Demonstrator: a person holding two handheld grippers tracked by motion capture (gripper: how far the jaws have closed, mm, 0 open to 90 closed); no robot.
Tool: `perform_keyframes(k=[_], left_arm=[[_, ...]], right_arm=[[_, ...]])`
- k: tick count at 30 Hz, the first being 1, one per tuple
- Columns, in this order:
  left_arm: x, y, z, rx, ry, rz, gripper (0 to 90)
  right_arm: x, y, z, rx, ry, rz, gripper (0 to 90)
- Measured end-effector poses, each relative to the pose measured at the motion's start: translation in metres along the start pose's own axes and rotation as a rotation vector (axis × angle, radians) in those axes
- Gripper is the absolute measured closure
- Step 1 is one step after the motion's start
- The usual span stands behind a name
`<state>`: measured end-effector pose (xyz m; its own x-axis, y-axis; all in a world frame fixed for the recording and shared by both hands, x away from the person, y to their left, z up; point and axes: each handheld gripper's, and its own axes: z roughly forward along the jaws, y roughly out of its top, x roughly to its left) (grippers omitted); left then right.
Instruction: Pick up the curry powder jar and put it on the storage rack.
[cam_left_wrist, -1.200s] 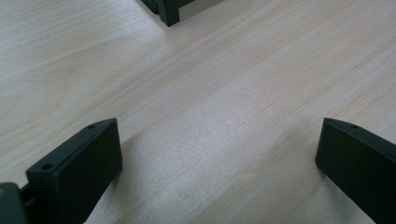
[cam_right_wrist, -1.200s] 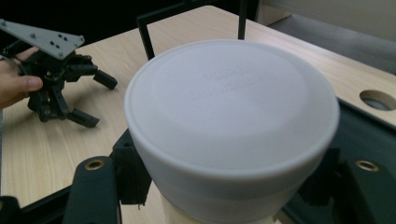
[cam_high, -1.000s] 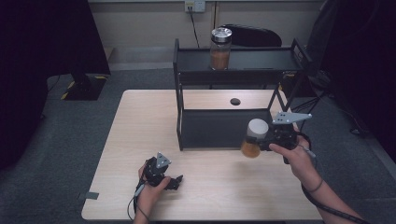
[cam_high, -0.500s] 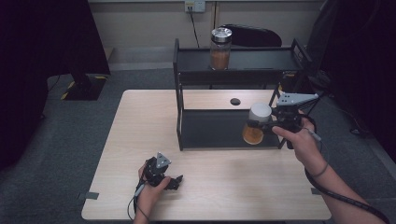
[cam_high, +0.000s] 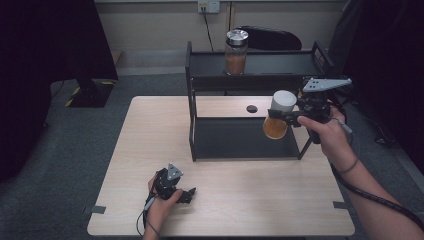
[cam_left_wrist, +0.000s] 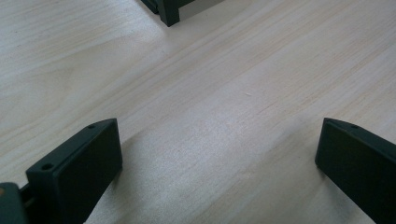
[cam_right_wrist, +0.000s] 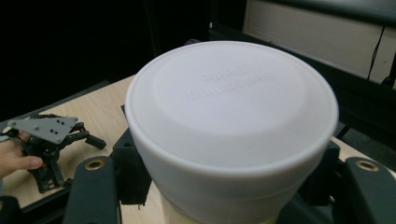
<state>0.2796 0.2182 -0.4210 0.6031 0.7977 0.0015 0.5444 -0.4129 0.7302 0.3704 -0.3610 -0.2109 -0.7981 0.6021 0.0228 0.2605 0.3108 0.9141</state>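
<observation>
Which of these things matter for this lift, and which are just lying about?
In the job:
white-lidded jar, clamped in the right claw
black two-tier shelf

Lying about:
silver-lidded jar on the top tier
left claw, open on the table

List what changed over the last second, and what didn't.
The right gripper, its fingers shut on the white-lidded jar, has lifted the jar from in front of the black shelf's lower tier up toward the top tier, tilting it. No new grasp or release. The left gripper kept resting open on the table; the steel-lidded jar stayed on the top tier.
</observation>
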Motion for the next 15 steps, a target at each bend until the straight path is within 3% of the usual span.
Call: perform_keyframes(k=[15], left_arm=[[0.0, 0.0, 0.0, -0.002, -0.001, -0.004, 0.0]], right_arm=[[-0.007, 0.047, -0.014, -0.017, -0.005, 0.009, 34.6]])
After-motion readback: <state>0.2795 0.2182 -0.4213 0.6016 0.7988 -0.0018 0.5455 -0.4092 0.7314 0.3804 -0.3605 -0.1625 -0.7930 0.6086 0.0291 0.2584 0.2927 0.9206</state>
